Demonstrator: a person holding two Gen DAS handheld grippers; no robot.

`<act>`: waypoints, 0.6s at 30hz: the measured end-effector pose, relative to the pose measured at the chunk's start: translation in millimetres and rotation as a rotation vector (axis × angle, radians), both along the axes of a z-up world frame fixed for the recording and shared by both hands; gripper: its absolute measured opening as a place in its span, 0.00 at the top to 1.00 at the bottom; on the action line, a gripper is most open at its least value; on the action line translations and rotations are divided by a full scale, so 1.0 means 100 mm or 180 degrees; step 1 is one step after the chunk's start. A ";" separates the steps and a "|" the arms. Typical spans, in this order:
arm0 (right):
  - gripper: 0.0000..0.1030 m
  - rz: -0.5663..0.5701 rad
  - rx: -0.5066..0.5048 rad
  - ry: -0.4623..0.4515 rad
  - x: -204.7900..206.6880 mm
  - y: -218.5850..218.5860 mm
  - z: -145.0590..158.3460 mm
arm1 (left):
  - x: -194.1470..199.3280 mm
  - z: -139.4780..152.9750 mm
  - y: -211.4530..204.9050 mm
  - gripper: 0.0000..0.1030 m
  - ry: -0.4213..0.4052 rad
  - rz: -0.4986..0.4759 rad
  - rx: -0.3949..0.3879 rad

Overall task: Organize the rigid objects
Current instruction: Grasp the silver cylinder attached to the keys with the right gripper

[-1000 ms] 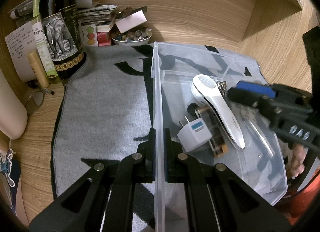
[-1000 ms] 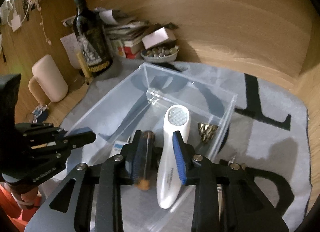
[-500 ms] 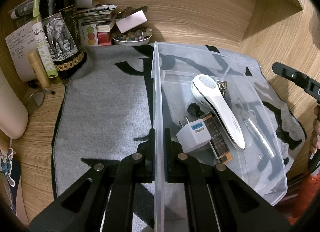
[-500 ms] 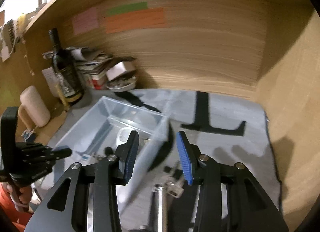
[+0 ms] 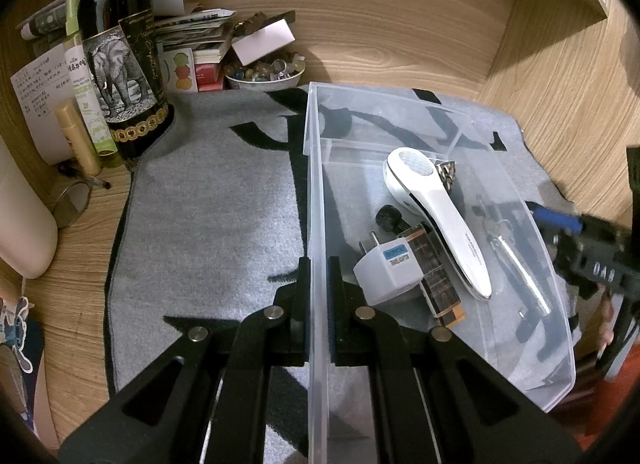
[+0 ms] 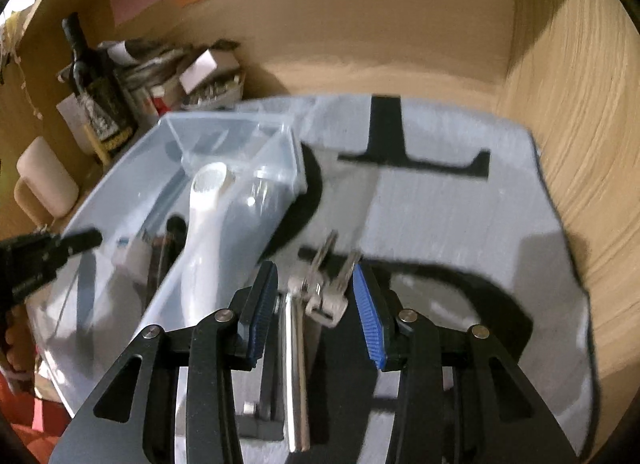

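Note:
My left gripper [image 5: 318,278] is shut on the left wall of a clear plastic bin [image 5: 316,184]. In the bin lie a white handheld device [image 5: 436,220], a white travel adapter [image 5: 386,270] and a brown-black bar [image 5: 436,280]. A bunch of keys with a silver metal rod [image 6: 316,292] lies on the grey mat just right of the bin; through the bin wall it shows in the left wrist view [image 5: 512,252]. My right gripper [image 6: 314,296] is open, its blue pads either side of the keys, low over the mat. It shows at the right edge [image 5: 560,220].
A wine bottle [image 5: 120,52], a small gold tube [image 5: 78,136], stacked papers and a bowl of beads [image 5: 264,72] stand at the back left. A cream mug [image 6: 44,180] is at the left. Wooden walls close the back and right. The grey mat [image 6: 460,204] lies right of the bin.
My right gripper has left the bin, swung out to the right and come down over the keys on the mat. The left gripper still grips the bin wall.

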State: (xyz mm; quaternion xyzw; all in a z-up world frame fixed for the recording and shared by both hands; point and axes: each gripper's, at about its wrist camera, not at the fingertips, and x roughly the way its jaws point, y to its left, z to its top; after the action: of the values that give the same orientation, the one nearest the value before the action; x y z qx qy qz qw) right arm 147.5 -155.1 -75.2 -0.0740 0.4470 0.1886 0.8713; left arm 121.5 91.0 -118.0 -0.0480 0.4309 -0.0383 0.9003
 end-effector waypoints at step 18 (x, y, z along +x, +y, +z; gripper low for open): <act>0.86 -0.0018 0.0076 0.0088 -0.19 -0.07 -0.20 | 0.00 -0.01 0.00 0.95 -0.0001 0.0001 0.0005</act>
State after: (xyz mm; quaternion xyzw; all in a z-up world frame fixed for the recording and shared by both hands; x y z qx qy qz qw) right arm 128.7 -162.3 -95.0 -0.0597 0.4570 0.1924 0.8664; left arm 121.5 90.8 -118.7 -0.0474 0.4308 -0.0379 0.9004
